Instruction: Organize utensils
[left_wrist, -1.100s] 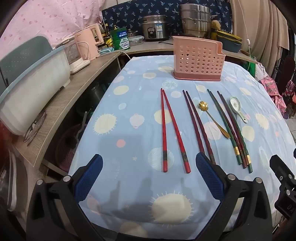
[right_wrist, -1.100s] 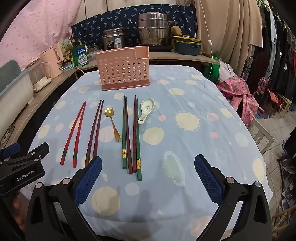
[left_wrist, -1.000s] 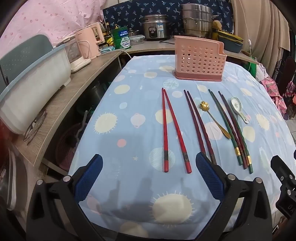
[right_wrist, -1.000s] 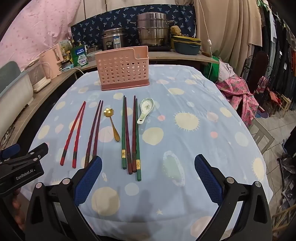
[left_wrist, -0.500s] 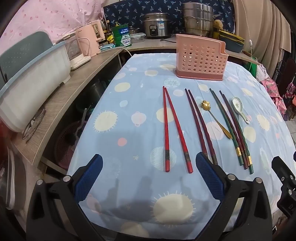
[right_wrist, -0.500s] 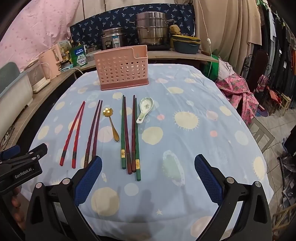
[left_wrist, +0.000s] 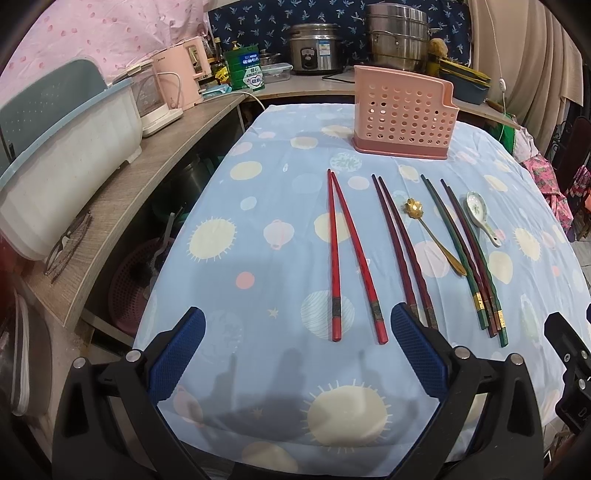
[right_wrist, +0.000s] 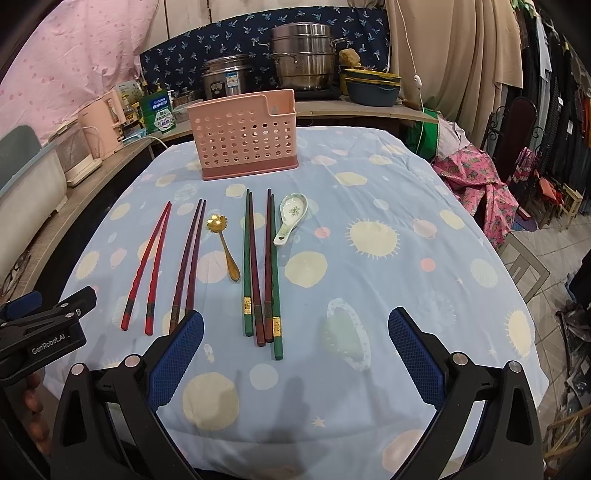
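Note:
A pink perforated utensil holder (left_wrist: 402, 118) (right_wrist: 245, 142) stands empty at the far side of the blue patterned tablecloth (left_wrist: 277, 206). In front of it lie red chopsticks (left_wrist: 345, 254) (right_wrist: 149, 258), dark maroon chopsticks (left_wrist: 400, 247) (right_wrist: 188, 262), a gold flower spoon (left_wrist: 434, 236) (right_wrist: 223, 243), several green and maroon chopsticks (left_wrist: 465, 254) (right_wrist: 260, 266) and a white ceramic spoon (left_wrist: 480, 214) (right_wrist: 290, 218). My left gripper (left_wrist: 297, 350) is open and empty just short of the red chopsticks' near ends. My right gripper (right_wrist: 295, 354) is open and empty near the green chopsticks' ends.
A wooden counter (left_wrist: 122, 192) runs along the left with a white tub (left_wrist: 62, 173) and pink appliances (left_wrist: 184, 74). A rice cooker (left_wrist: 314, 48) and steel pots (right_wrist: 304, 62) stand behind the table. Clothes and chairs (right_wrist: 535, 177) are at right.
Both grippers have eased slightly forward over the table; the utensils have not moved and both jaws stay open.

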